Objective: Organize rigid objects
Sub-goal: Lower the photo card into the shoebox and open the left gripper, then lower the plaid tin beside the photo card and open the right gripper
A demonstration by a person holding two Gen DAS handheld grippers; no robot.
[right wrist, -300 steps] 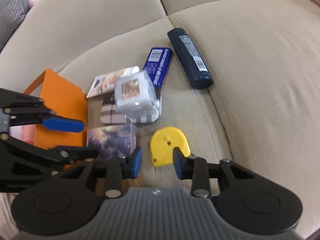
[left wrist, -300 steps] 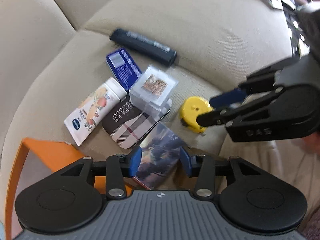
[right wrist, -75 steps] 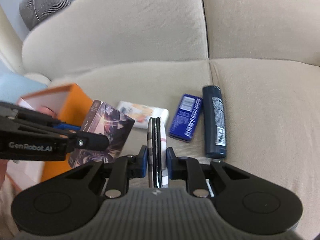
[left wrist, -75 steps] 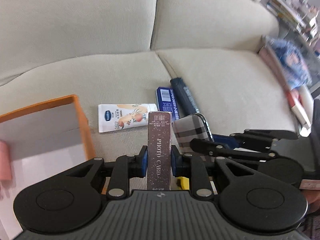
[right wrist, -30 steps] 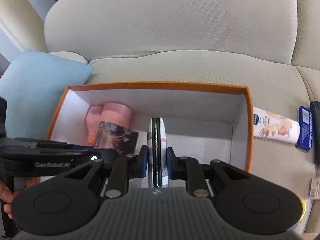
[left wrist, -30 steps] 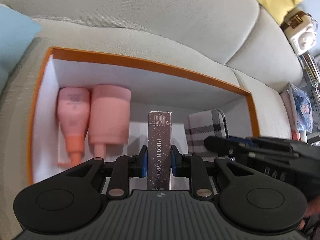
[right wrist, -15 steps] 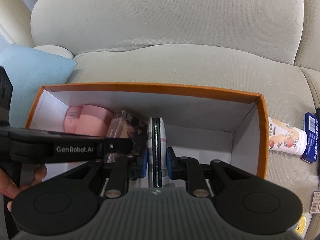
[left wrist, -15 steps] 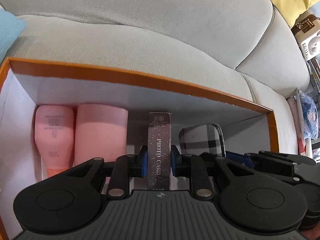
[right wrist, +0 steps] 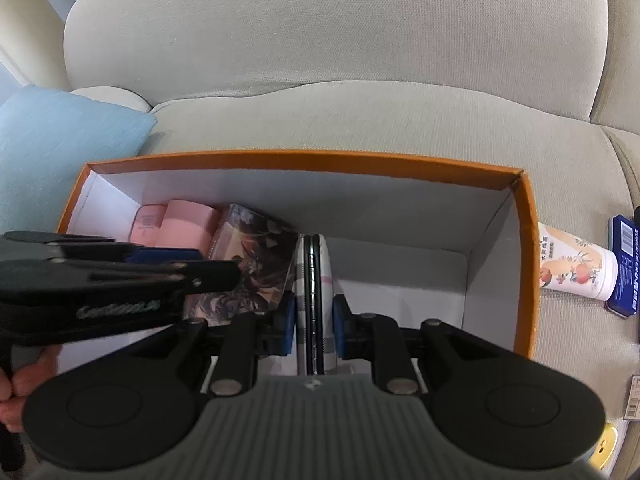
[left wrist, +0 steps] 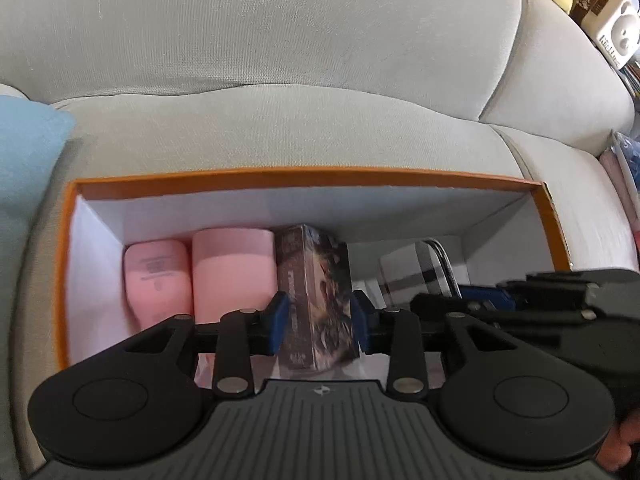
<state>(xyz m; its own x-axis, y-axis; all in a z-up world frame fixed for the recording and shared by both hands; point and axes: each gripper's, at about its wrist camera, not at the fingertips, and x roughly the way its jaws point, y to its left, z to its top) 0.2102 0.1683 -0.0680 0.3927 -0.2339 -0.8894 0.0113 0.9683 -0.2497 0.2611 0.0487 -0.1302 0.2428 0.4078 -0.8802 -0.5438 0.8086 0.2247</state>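
Two pink plastic bottles (left wrist: 192,276) lie leftmost in my orange cardboard box (left wrist: 304,178); beside them my left claw (left wrist: 318,318) is opening around the dark photo-card box (left wrist: 316,296), while my right claw (right wrist: 314,326) clenches the plaid flat case (right wrist: 314,300) inside.

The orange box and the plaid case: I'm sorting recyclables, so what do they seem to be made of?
The orange box looks like matte cardboard: thin, straight folded walls, orange outside, plain white inside. The plaid case held in the right tool seems hard and glossy, perhaps metal or plastic: printed check faces and dark rims along a centre seam. Its exact material cannot be told.
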